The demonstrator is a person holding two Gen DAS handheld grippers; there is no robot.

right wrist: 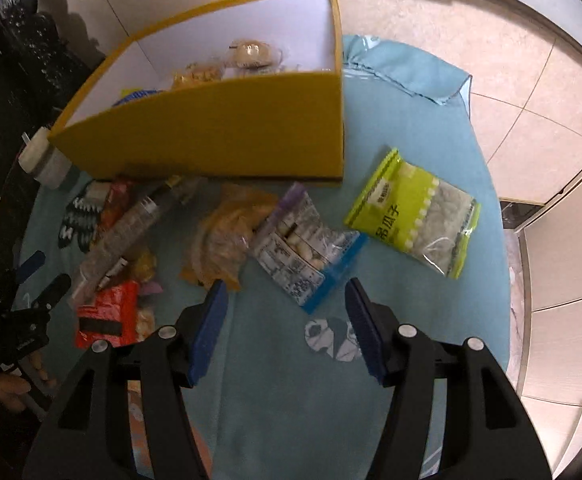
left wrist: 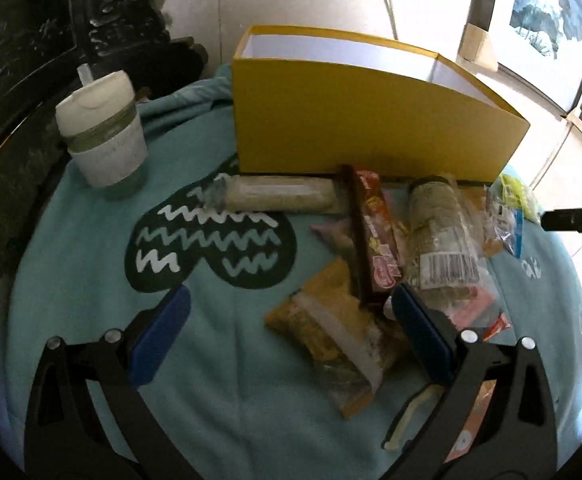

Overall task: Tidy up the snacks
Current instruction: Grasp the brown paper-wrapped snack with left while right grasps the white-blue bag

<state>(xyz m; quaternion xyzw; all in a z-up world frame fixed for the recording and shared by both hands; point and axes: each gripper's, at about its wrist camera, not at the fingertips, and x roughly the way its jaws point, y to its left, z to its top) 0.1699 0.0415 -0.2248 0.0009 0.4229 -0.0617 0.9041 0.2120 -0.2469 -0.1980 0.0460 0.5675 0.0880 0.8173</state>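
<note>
The yellow box (right wrist: 227, 128) stands at 12 o'clock on the bench's teal cloth (right wrist: 283, 392), with several snack packets already inside it. Loose snacks lie just before it (the lime-green packet (right wrist: 413, 212) at 2 o'clock in the right wrist view, the blue-edged clear packet (right wrist: 307, 248) near centre). The right claw (right wrist: 287, 308) is spread and empty over the cloth; the left claw (left wrist: 291, 312) is spread wide above a yellow packet (left wrist: 331, 332), touching nothing.
</note>
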